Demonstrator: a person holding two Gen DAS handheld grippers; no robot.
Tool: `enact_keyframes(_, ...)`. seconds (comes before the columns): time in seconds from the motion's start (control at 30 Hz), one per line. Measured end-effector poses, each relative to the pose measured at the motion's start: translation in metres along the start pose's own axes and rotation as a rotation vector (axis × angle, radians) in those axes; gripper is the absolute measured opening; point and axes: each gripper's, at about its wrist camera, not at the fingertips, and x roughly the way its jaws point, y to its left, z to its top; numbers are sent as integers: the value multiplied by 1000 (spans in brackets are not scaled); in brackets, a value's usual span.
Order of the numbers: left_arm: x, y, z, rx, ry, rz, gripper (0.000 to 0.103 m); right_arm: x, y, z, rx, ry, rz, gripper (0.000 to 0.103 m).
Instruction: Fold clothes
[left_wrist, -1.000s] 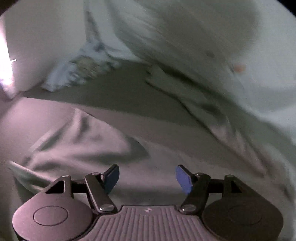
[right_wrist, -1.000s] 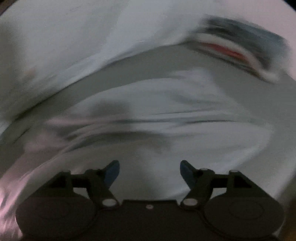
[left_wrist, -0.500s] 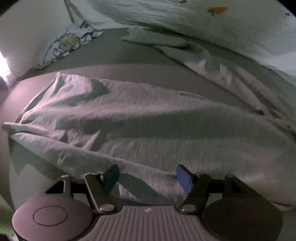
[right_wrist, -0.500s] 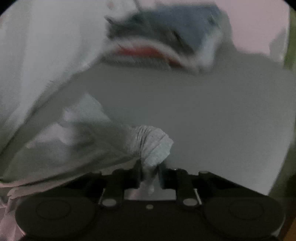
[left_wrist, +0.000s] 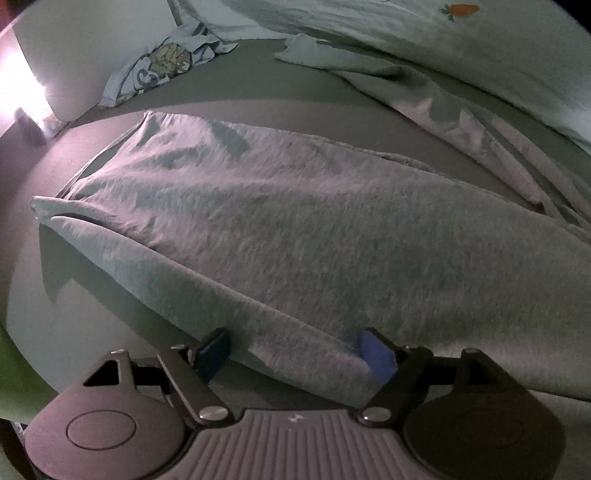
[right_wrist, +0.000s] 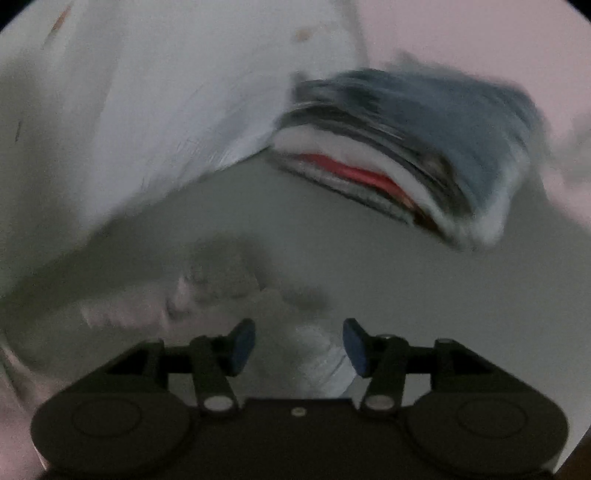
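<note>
A grey garment (left_wrist: 295, 229) lies spread on the bed, its near folded edge running between my left gripper's fingers. My left gripper (left_wrist: 295, 356) is open, with the cloth's edge lying between the blue pads. In the blurred right wrist view a bunched end of the grey garment (right_wrist: 317, 354) lies between the fingers of my right gripper (right_wrist: 297, 349), which is open. More of the cloth trails off to the left.
A stack of folded clothes (right_wrist: 417, 158), blue on top with a red layer, sits beyond the right gripper. A white quilt with a carrot print (left_wrist: 458, 9) lies at the back. A printed cloth (left_wrist: 166, 66) and another pale garment (left_wrist: 406, 85) lie further off.
My right gripper was shut on the garment's bunched end half a second ago and has opened. My left gripper has moved in closer, so the cloth's edge now sits between its fingers.
</note>
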Motion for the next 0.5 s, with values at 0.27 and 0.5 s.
enact_keyframes(0.27,5,4,1,-31,16,15,98,1,-46,-37,126,75,-109,36)
enact_keyframes(0.5,13,2,13,24,65,12,102,38,-1,-43,96,106,-25,50)
